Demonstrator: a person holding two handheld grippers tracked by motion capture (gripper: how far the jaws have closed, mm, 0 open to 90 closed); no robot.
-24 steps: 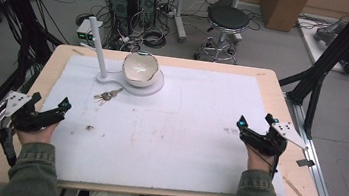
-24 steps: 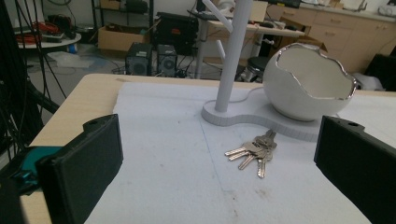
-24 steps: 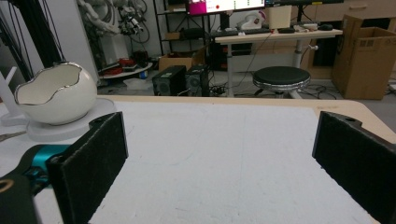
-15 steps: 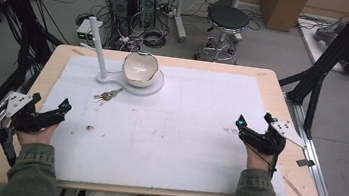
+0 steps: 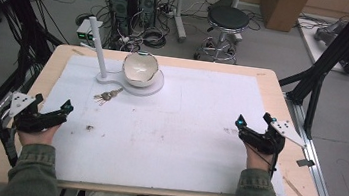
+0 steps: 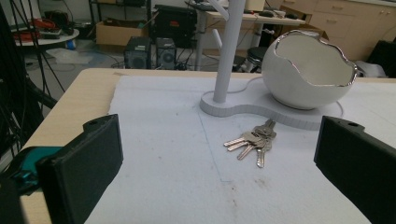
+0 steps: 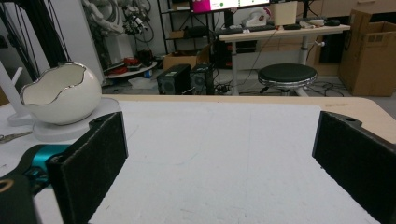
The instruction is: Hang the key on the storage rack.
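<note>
A bunch of keys [image 5: 107, 96] lies on the white mat [image 5: 183, 129], just near-left of a white stand [image 5: 136, 84] carrying an eggshell-shaped bowl [image 5: 140, 68] and an upright post [image 5: 97, 45]. On the worktop [image 5: 56, 63], the left tool [image 5: 50, 113] and right tool [image 5: 254, 125] rest wide open at opposite edges, both empty.

The worktop [image 5: 265, 79] is viewed from above; both low tool views are aimed far, and the egg-shaped bowl [image 6: 306, 70] is shared.
</note>
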